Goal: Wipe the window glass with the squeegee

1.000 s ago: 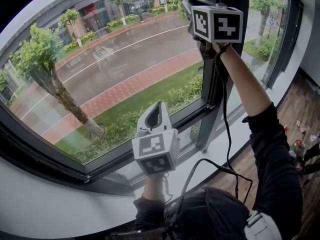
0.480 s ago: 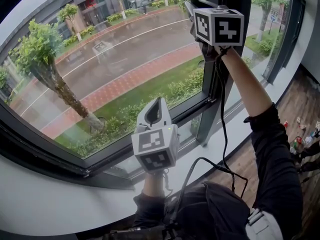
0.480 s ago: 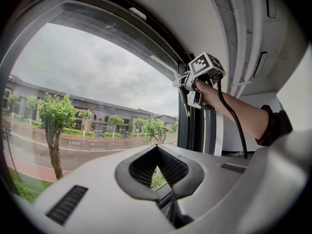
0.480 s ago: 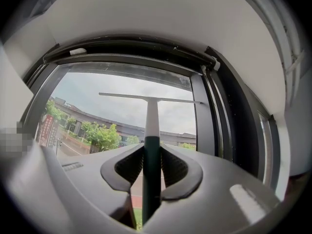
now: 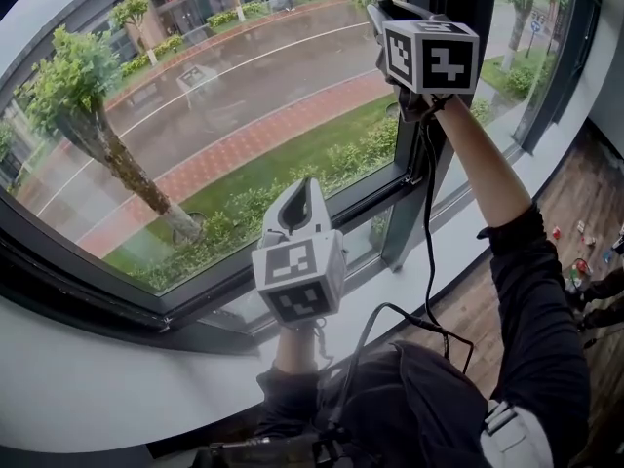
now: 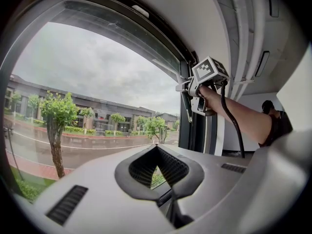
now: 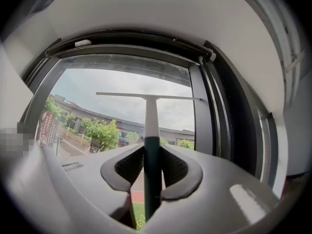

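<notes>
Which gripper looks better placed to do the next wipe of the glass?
Right. The right gripper is clamped on the squeegee, held high at the window glass. The left gripper is shut, empty, down low.

left tool [image 6: 157, 149]: jaws together, empty | right tool [image 6: 186, 86]: held high beside window frame [image 6: 187, 130]

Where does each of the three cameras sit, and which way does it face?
Head view: on the person's head, looking down at the window glass; the left gripper, the right gripper and the right arm show.
Left gripper view: on the left gripper, facing up along its shut, empty jaws at the glass.
Right gripper view: on the right gripper, facing up along jaws shut on the squeegee, blade high before the pane.
Shared: head and left gripper views both show the right gripper and arm.
</notes>
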